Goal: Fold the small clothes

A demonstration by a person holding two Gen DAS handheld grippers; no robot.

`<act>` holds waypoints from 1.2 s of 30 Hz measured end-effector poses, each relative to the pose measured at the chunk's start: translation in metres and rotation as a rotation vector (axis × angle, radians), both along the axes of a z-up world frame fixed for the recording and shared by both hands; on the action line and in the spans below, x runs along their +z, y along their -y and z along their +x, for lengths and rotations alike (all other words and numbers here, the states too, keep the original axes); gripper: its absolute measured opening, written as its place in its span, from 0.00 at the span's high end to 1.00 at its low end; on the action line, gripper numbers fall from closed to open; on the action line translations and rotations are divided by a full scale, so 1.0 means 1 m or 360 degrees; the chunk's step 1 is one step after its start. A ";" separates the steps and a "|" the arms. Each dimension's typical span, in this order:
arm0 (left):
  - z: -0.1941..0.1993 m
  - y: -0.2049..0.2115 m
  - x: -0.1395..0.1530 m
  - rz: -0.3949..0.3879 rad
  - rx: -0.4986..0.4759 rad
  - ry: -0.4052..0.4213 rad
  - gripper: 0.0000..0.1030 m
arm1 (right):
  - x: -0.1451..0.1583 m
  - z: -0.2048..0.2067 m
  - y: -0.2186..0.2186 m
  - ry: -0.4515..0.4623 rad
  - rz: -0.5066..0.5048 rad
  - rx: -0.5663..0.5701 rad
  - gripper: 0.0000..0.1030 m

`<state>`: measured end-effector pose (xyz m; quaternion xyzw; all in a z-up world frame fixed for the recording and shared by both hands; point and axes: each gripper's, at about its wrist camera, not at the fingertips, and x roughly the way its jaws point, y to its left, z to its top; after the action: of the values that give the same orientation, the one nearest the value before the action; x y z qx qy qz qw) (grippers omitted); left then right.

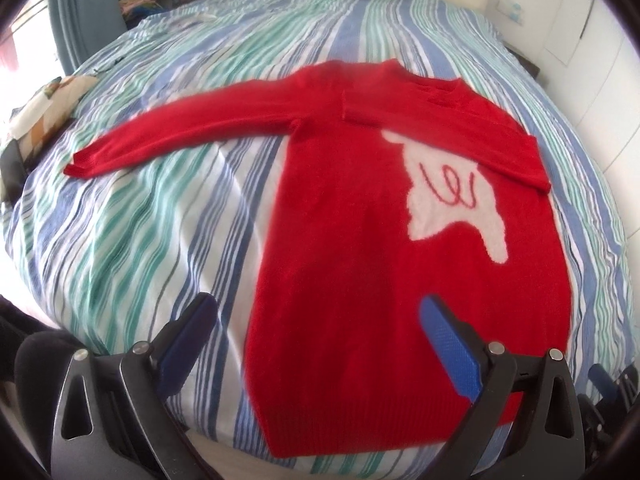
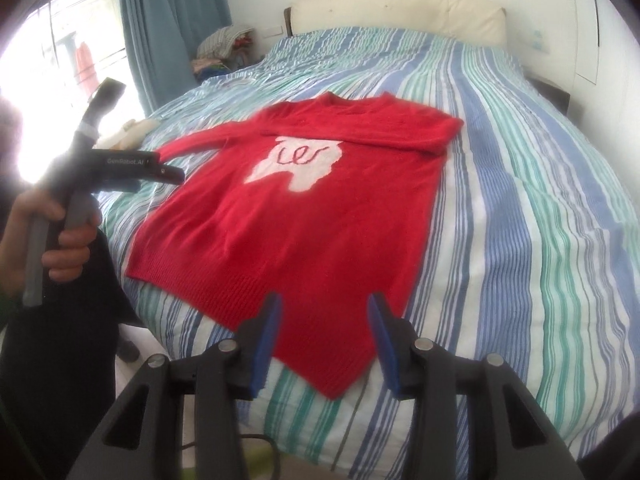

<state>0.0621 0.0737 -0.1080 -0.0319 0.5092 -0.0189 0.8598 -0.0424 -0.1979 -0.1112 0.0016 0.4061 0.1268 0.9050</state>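
Note:
A red sweater [image 1: 360, 264] with a white patch on its chest lies flat on the striped bed, hem toward me. Its left sleeve [image 1: 180, 136] stretches out to the left; the right sleeve [image 1: 480, 136] is folded across the chest. My left gripper [image 1: 316, 308] is open and empty, hovering above the hem's left part. In the right wrist view the sweater [image 2: 288, 224] lies ahead, and my right gripper [image 2: 324, 312] is open and empty above the hem's right corner. The left gripper [image 2: 176, 174] also shows there, held in a hand at the left.
The striped bedspread [image 2: 520, 220] covers the whole bed. A cream headboard [image 2: 400, 12] stands at the far end. A pile of clothes [image 2: 224, 48] sits by the blue curtain [image 2: 172, 20] at the far left. A small cushion [image 1: 48, 104] lies at the bed's left edge.

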 end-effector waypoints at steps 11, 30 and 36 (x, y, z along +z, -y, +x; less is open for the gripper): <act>0.000 -0.022 0.001 0.0025 0.0042 -0.0030 0.01 | -0.001 -0.001 0.000 -0.0005 -0.0005 0.0010 0.57; 0.002 -0.021 0.004 0.0037 0.0009 -0.0061 0.01 | -0.001 -0.001 -0.003 -0.0004 -0.0001 0.0029 0.57; 0.028 -0.066 0.008 -0.0086 0.0098 -0.0110 0.01 | 0.002 -0.006 -0.001 0.0024 0.0004 0.0022 0.56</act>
<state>0.0902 0.1398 -0.1004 -0.0714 0.5367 -0.0051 0.8407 -0.0480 -0.1968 -0.1091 -0.0010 0.3990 0.1335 0.9072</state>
